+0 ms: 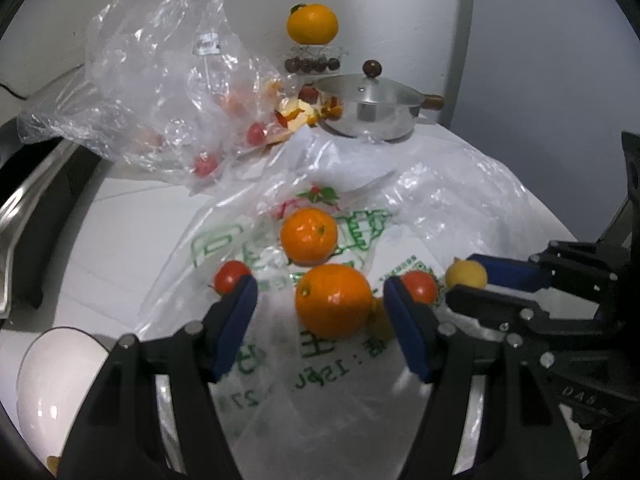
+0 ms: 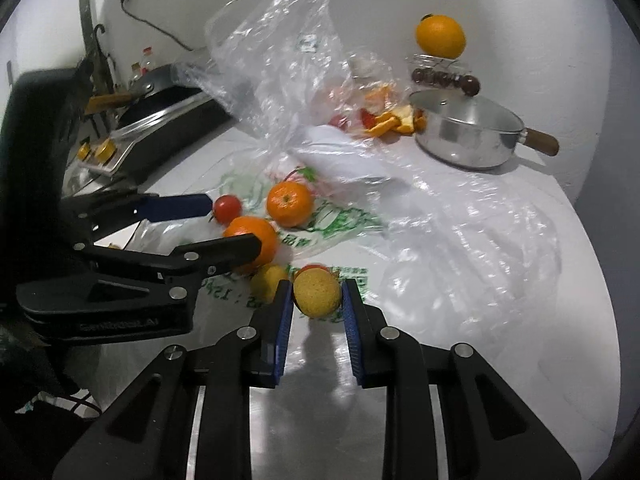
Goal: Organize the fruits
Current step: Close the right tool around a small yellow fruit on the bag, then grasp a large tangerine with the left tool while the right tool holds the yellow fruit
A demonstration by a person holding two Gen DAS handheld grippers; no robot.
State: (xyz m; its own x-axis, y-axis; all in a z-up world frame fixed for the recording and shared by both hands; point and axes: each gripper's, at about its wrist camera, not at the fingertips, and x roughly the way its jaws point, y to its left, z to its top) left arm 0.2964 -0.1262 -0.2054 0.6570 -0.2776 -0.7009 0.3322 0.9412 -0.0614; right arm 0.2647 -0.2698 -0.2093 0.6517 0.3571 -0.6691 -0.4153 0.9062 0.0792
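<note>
Lemon point(image 2: 317, 293) sits clamped, apparently, between right hand-held gripper point(image 2: 316, 300) pads.

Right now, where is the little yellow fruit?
The little yellow fruit sits low and centre in the right wrist view, clamped between the right gripper pads over the printed plastic bag, with a second yellow fruit just to its left.

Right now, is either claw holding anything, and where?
The right gripper pinches a small yellow fruit by its sides; the left gripper holds nothing.
</note>
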